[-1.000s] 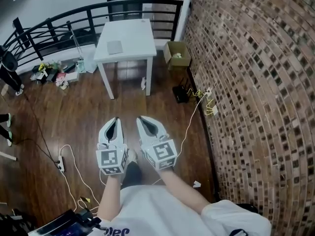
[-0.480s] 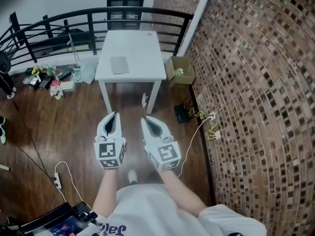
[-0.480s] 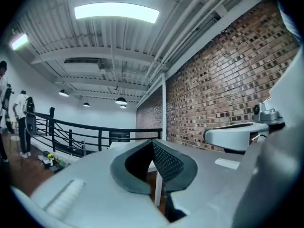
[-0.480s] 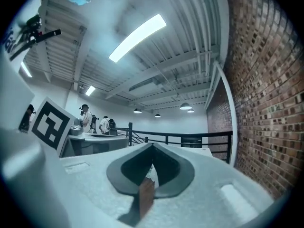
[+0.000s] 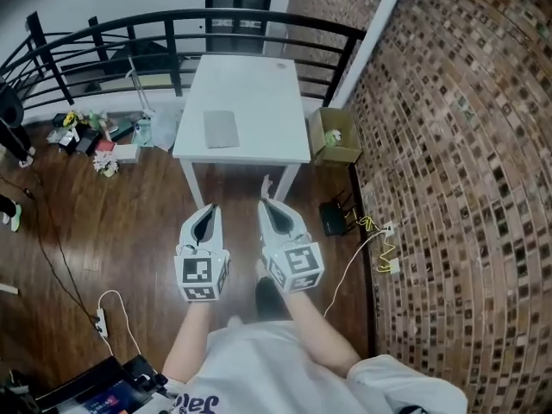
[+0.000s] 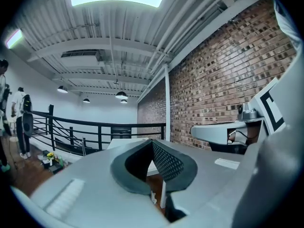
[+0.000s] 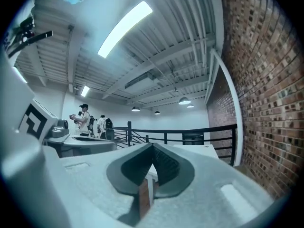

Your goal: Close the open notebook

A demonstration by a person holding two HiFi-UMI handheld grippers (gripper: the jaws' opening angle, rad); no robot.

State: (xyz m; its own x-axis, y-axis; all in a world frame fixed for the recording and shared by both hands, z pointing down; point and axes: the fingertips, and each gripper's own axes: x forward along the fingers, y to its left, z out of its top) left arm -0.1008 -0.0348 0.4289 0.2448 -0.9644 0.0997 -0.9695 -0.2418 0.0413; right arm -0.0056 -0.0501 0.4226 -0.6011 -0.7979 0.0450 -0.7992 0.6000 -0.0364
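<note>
The white plastic left gripper and the white plastic right gripper are held side by side over the dark brown wooden plank floor, each carrying a cube with square markers at its rear. Both point level toward the white square table, with their tips short of its near edge.

In the left gripper view, the left gripper has its dark ribbed pads drawn together at the tips, with nothing between them. In the right gripper view, the right gripper is likewise pinched closed and empty.

The thin grey rectangular notebook lies flat on the left half of the table top, well apart from both grippers. At this distance I cannot tell whether it is open.

An open brown cardboard box stands on the floor just beside the table's right side, against the red-brown brick wall. A black metal railing runs behind the table. 1 small black box sits on the floor near the wall.
</note>
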